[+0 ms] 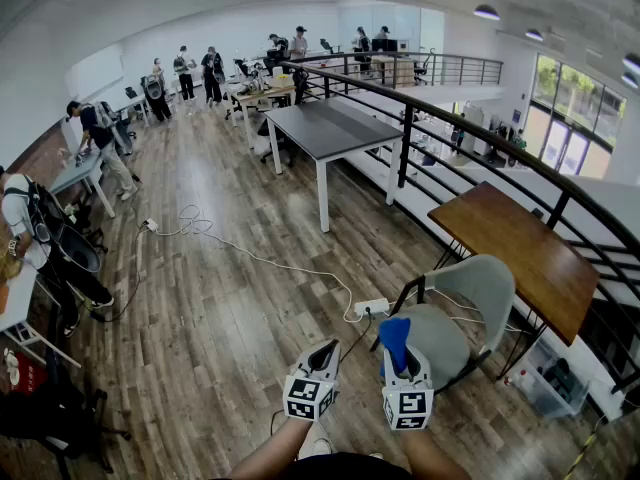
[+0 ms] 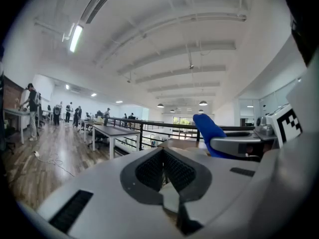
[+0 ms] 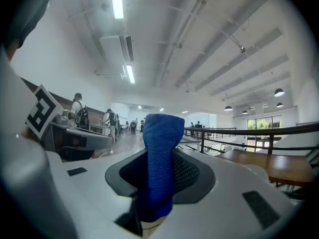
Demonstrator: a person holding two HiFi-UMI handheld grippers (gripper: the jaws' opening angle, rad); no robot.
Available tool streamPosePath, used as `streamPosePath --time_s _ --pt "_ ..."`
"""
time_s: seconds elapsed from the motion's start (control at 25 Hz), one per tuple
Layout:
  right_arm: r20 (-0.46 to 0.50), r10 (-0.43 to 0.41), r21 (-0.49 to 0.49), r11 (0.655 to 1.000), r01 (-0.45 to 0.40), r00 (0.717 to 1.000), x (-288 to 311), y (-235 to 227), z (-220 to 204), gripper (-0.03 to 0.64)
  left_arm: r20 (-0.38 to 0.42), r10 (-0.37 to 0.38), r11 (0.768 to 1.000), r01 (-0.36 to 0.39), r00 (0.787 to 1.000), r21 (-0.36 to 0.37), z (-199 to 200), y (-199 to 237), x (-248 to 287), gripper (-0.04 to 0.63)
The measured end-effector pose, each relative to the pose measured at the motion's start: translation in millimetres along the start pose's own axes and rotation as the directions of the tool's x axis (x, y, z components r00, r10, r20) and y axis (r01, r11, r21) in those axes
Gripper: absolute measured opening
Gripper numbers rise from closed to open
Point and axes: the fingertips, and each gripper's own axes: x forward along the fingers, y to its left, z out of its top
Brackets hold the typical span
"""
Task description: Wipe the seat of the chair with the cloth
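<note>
A grey chair (image 1: 462, 313) with black legs stands on the wood floor by a brown table (image 1: 520, 253). My right gripper (image 1: 396, 353) is shut on a blue cloth (image 1: 394, 336), held upright just over the seat's near left edge. In the right gripper view the blue cloth (image 3: 160, 159) stands up between the jaws. My left gripper (image 1: 326, 356) hangs over the floor left of the chair, jaws shut with nothing in them. The left gripper view shows its pads (image 2: 164, 169) pressed together and the cloth (image 2: 209, 132) to the right.
A white power strip (image 1: 371, 308) and cable (image 1: 230, 246) lie on the floor left of the chair. A black railing (image 1: 470, 133) runs behind the brown table. A dark table (image 1: 325, 130) stands farther back. Several people stand at desks at the left and far end.
</note>
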Motion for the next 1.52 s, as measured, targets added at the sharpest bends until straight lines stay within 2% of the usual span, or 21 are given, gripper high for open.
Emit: streamPosePath --time_s 0.12,0.28,0.48,0.72,1.04,1.52 --pt "-0.010 0.008 0.000 1.000 -0.008 1.000 1.0 3.4 -2.1 0.130 0.025 0.018 0.999 -0.019 1.000 0.037 5.8 3.3 -5.1 0.002" --pt "-0.010 0.023 0.001 1.000 -0.023 1.000 1.9 8.1 -1.2 0.130 0.016 0.030 0.998 -0.031 0.999 0.056 5.3 5.7 -7.8 0.002" --pt "-0.023 0.022 0.004 1.000 -0.022 0.999 2.7 8.6 -4.0 0.130 0.011 0.032 0.999 -0.032 0.999 0.010 3.1 7.3 -7.3 0.002" --pt "-0.017 0.026 0.033 0.999 -0.026 1.000 10.6 14.2 -6.2 0.130 0.006 0.004 1.000 -0.004 1.000 0.025 -0.8 7.2 -4.2 0.002" --pt "0.031 0.019 0.061 0.998 -0.021 0.999 23.3 30.2 3.5 0.130 0.008 0.010 1.000 -0.010 1.000 0.015 1.9 34.8 -7.6 0.002" --pt "0.010 -0.022 0.003 1.000 0.022 1.000 39.9 70.6 2.8 0.130 0.006 -0.060 0.998 0.060 0.998 0.011 -4.7 67.3 -15.8 0.002"
